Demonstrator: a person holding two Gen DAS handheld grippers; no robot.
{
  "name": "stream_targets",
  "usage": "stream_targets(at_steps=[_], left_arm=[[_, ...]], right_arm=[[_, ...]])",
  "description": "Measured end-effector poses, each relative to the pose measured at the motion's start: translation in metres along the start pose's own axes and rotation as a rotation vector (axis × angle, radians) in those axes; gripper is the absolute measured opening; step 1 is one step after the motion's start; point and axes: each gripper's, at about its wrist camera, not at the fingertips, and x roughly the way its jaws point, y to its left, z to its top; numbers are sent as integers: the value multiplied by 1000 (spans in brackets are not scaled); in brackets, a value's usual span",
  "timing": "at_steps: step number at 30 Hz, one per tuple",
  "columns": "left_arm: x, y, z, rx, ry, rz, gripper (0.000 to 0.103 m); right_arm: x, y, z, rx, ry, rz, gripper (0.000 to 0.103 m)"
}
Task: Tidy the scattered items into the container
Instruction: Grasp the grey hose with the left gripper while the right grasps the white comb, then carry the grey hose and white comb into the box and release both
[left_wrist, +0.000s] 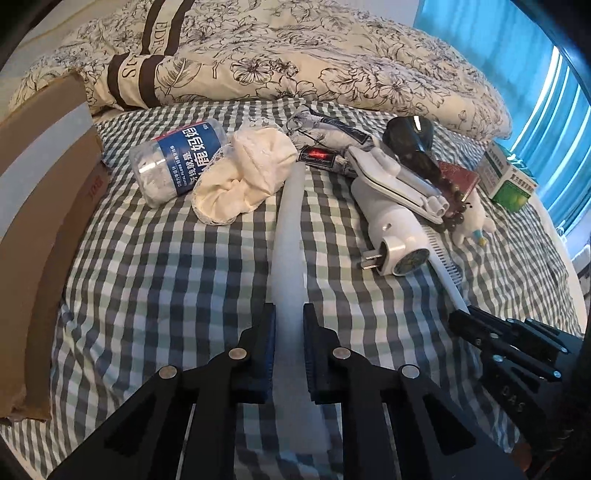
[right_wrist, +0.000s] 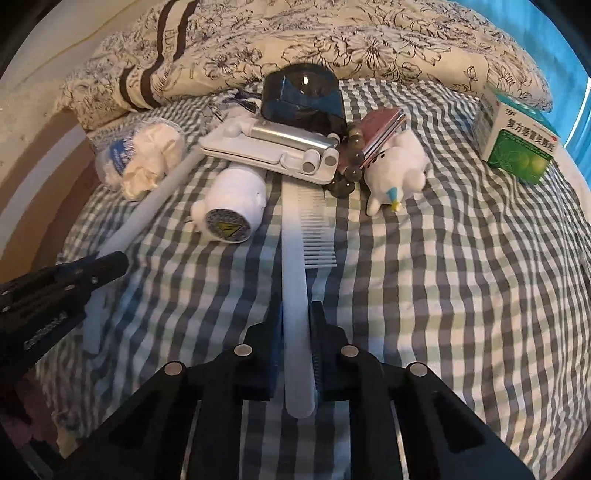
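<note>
Left gripper (left_wrist: 289, 325) clamped the stiff white rod (left_wrist: 288, 236); right gripper (right_wrist: 295, 325) pinched the comb (right_wrist: 295, 236) by its handle (light, rigid).

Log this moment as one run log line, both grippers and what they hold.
left gripper: shut on white tube | right gripper: shut on white comb | cardboard box: at left

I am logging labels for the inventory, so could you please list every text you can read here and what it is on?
"EDE", partly folded: duvet stripe.
"小鹿妈妈" (first character hidden), "DENTAL FLOSS": floss jar.
"复方感冒灵颗粒": green medicine box.
"DAS": right tool.
Carton print: too blurred.
</note>
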Motion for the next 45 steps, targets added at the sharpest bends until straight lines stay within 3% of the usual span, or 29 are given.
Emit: stream_targets(at_steps=[6, 22, 24, 25, 38, 45], left_arm=[[-20, -5, -4, 3, -19, -3, 14], [-123, -6, 1, 21, -199, -4, 14], [-138, -2, 1, 22, -224, 0, 14], [-145, 1, 1, 21, -234, -3, 14], [-187, 36, 11, -22, -288, 19, 14], [-220, 73, 39, -58, -343, 49, 14]], right_arm=[[-28, 3, -5, 6, -41, 30, 13], [-117, 21, -6, 0, -188, 39, 12], [-126, 26, -6, 1, -204, 45, 11], [-130, 29, -5, -2, -210, 47, 5], [-144, 69, 9, -60, -221, 76, 4], [-167, 126, 49, -138, -272, 140, 4]])
